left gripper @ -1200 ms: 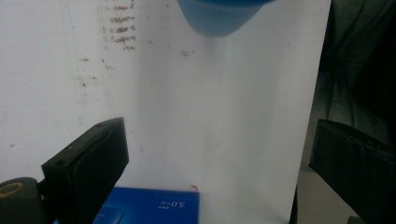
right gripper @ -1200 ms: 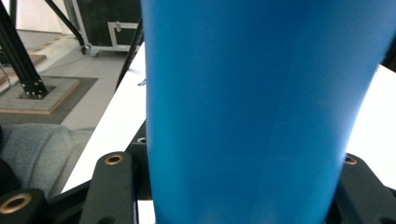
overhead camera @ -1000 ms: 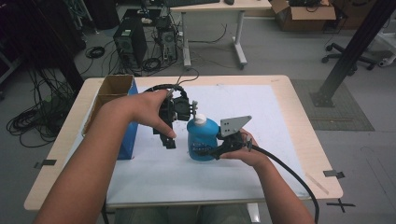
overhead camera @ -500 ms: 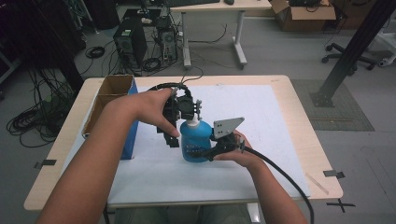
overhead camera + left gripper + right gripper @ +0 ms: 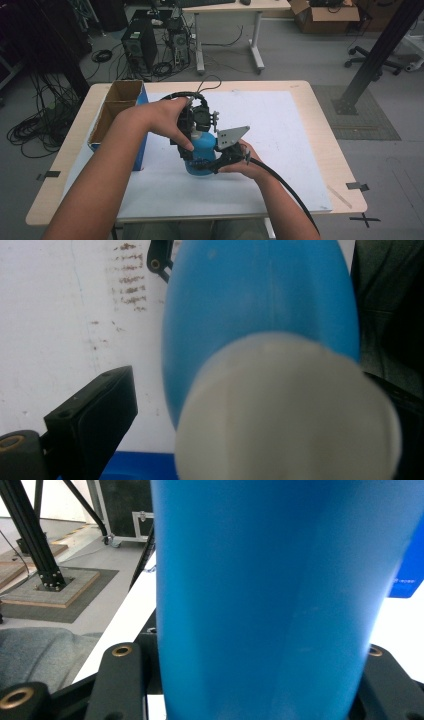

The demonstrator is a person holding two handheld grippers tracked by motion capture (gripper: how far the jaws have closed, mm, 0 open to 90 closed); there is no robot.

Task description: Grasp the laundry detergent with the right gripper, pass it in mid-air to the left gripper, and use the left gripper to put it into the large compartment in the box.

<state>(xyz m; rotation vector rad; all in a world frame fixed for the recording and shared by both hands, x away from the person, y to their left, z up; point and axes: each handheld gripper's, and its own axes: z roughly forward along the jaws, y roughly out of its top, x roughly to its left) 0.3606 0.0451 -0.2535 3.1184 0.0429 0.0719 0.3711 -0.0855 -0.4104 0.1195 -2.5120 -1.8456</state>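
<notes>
High view: blue bottle [image 5: 200, 152], pinched by right tongs [image 5: 210, 165], has slid leftward; left tongs [image 5: 192, 131] spread

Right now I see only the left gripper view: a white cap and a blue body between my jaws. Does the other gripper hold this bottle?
Observer: Yes. The right gripper is shut on the blue bottle, low on its body.
Operator: Is the bottle upright?
Observer: Yes, in the high view it is upright over the white mat.
Operator: Is anything near it?
Observer: A cardboard box stands to its left, apart from it.
</notes>
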